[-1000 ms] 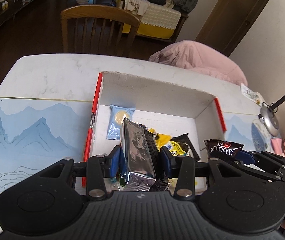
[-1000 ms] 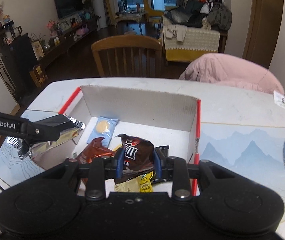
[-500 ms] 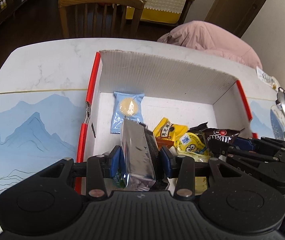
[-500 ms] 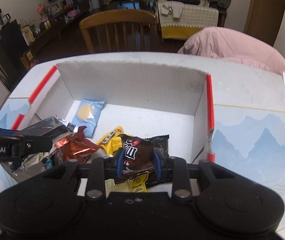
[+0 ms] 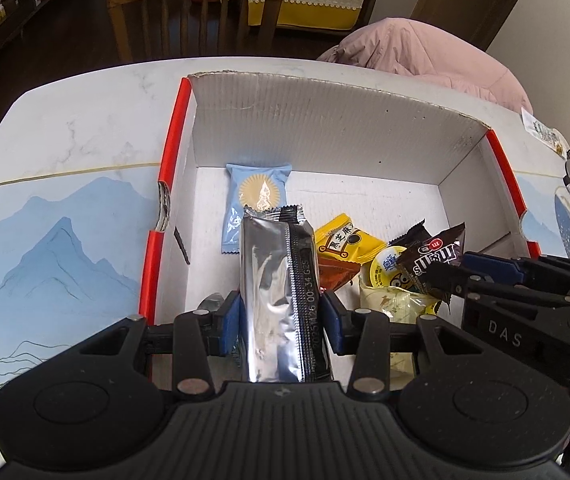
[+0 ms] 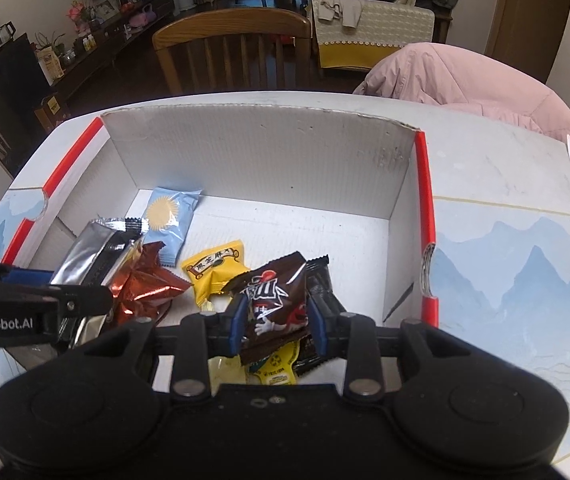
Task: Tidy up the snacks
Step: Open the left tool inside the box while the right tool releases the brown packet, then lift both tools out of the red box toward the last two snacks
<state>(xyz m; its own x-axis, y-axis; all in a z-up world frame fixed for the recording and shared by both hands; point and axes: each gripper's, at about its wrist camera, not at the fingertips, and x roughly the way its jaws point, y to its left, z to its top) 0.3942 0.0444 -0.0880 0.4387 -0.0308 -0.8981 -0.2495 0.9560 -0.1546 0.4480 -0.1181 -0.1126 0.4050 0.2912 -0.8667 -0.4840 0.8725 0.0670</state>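
- Marble-patterned table (image 5: 85,120) with a blue mountain-print mat carries an open white cardboard box (image 5: 325,120) edged in red; a wooden chair (image 6: 229,40) stands beyond, at 12 o'clock.
- Left gripper (image 5: 281,316): both blue pads are clamped on the flanks of a silver foil snack pack (image 5: 277,288), which is held lengthwise over the box's near-left part.
- Right gripper (image 6: 275,326): its jaws have just been opening; the brown M&M's bag (image 6: 275,300) sits between the pads, and whether they still press it cannot be told.
- Loose in the box: a light-blue wafer packet (image 5: 257,196) at 12 o'clock of the silver pack, a yellow sesame-candy packet (image 6: 215,270) and a crinkled red foil wrapper (image 6: 145,284).
- Handling, as a judgement: both packs look light, soft and crushable, and the foil looks slippery. The flat sides at mid-length are the best place to grip, with gentle pressure.
- Against the earlier frames, both grippers have descended into the box; its walls and contents loom larger, and the M&M's bag now lies low over the pile.
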